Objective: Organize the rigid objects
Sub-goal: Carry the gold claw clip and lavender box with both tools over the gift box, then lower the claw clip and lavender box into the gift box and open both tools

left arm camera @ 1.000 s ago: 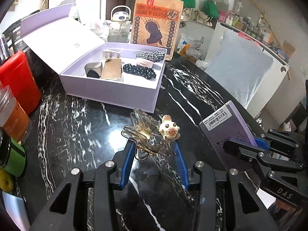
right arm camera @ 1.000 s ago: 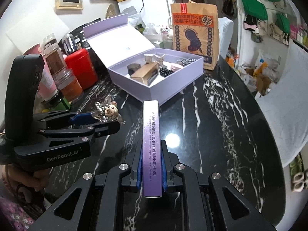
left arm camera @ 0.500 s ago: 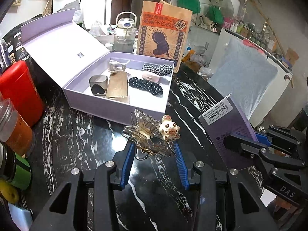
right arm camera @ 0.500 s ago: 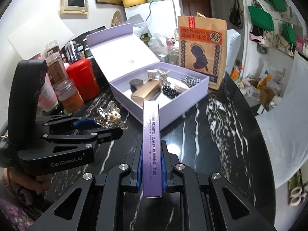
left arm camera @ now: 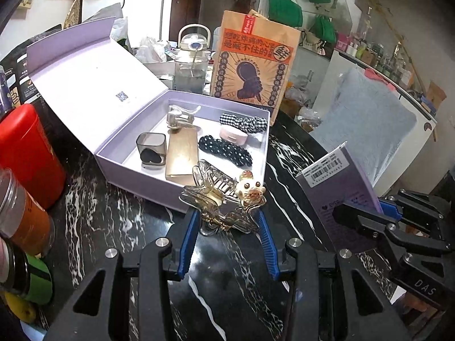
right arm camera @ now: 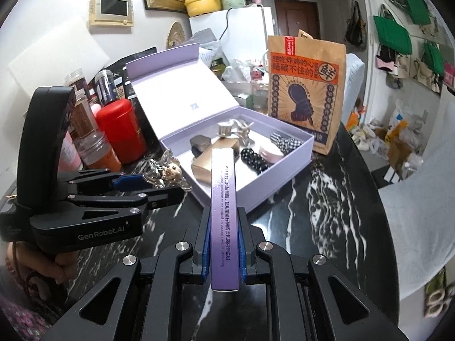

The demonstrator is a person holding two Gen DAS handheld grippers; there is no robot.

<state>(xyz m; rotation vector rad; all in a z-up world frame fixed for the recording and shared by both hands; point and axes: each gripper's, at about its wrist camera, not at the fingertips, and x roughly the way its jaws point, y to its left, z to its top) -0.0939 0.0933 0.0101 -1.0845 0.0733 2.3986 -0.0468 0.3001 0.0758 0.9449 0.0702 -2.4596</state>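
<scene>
My left gripper [left arm camera: 226,221] is shut on a clear hair claw clip [left arm camera: 219,199] with a small cat-face charm, held above the black marble table just in front of the open lilac box [left arm camera: 142,179]. The clip also shows in the right wrist view [right arm camera: 167,170]. My right gripper [right arm camera: 223,244] is shut on a slim purple carton [right arm camera: 223,207], which also shows in the left wrist view [left arm camera: 341,196], to the right of the clip. The lilac box [right arm camera: 284,162] holds a gold case, a grey cube, an eyelash curler, hair ties and a pink case.
A brown paper bag [left arm camera: 253,65] stands behind the box, with a glass kettle [left arm camera: 192,62] beside it. A red canister [left arm camera: 25,153] and several jars [left arm camera: 20,213] line the left. The table edge curves away on the right [right arm camera: 378,199].
Both grippers have moved forward towards the lilac box with their objects still held; the box now looks nearer and larger in both views.
</scene>
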